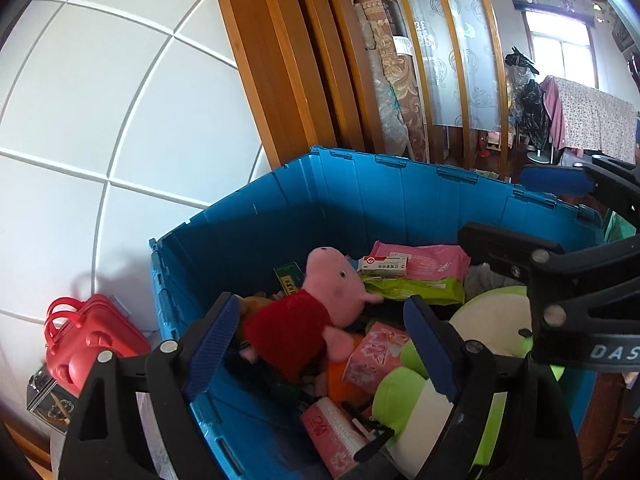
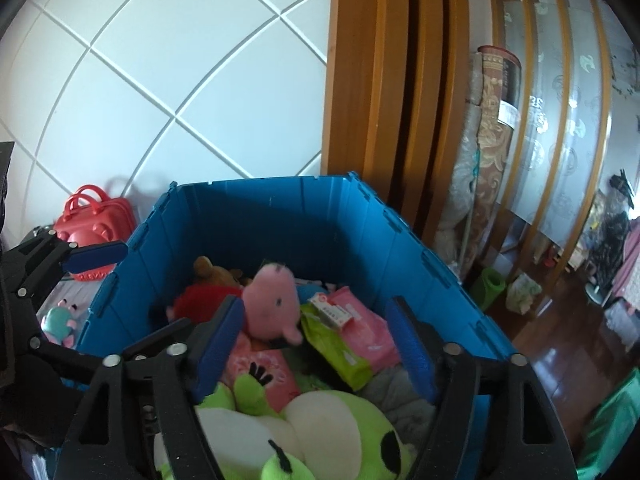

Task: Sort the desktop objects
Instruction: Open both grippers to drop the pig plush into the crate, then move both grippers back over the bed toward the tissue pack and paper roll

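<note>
Blue crate (image 1: 280, 208), pink pig plush (image 1: 320, 300) — red dress, green-white frog plush (image 2: 340, 420)

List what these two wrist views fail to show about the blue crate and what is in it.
- Crate floor: both views, buried under toys and packets in the blue crate.
- Green plush: cut off by the bottom edge and the right tool in the right wrist view.
- Brown plush: mostly behind the pink pig plush.
- White medicine box: print too small to read.

**Tiled corner, wooden doorway**

White tiled wall (image 2: 160, 60) meets an orange wooden door frame (image 2: 372, 80). A rolled carpet (image 2: 486, 128) leans against frosted glass panels (image 1: 444, 40). Daylight enters a far window (image 1: 560, 40) over glossy dark floorboards (image 2: 560, 340).
</note>
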### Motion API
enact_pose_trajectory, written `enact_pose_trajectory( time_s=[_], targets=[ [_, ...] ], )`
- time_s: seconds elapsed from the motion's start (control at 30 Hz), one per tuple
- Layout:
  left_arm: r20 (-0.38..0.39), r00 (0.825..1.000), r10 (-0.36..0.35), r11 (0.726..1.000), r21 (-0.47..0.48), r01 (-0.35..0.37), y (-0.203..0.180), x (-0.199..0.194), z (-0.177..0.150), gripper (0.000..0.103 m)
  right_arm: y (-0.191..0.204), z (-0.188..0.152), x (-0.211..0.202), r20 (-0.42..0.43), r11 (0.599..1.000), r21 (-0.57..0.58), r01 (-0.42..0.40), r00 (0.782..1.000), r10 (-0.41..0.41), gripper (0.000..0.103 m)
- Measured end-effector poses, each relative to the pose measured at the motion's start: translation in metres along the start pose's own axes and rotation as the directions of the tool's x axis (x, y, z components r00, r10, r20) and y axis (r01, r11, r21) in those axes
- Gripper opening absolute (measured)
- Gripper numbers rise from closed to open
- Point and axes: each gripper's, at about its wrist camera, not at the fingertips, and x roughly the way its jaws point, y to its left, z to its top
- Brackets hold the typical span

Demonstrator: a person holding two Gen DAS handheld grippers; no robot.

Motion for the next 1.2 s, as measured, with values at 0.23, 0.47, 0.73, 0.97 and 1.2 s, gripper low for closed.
enact_pose_trajectory(
  time_s=[0.23,0.47,0.73,0.97,1.2],
  targets=[
    [0.067,0.997,0.046,0.998,-0.05,-0.043,0.007,-0.034,-0.012,0.093,-0.001,-0.009,-0.018,0.013,1.0,-0.002,0.027,1.0,-0.027,0.103],
    [0.142,0.982,0.125,0.988,-0.112,-0.109,0.023,-0.068,-0.033,0.097,0.004,-0.017,-0.038,0.062,0.999,0.039,-0.002,0.998,-0.001,0.103],
    [0.119,0.961,0.248,0.94,-0.268,-0.209,0.069,-0.108,-0.089,0.097,0.048,-0.018,-0.063,0.149,0.997,-0.001,-0.077,0.986,0.076,0.103],
    [0.013,0.911,0.413,0.855,-0.351,-0.382,0.117,-0.137,-0.158,0.097,0.122,-0.026,-0.073,0.18,0.97,-0.068,-0.235,0.953,0.243,0.103],
    [-0.122,0.864,0.489,0.749,-0.448,-0.488,0.179,-0.163,-0.23,0.097,0.209,-0.033,-0.078,0.156,0.914,-0.156,-0.374,0.905,0.397,0.103]
  ],
)
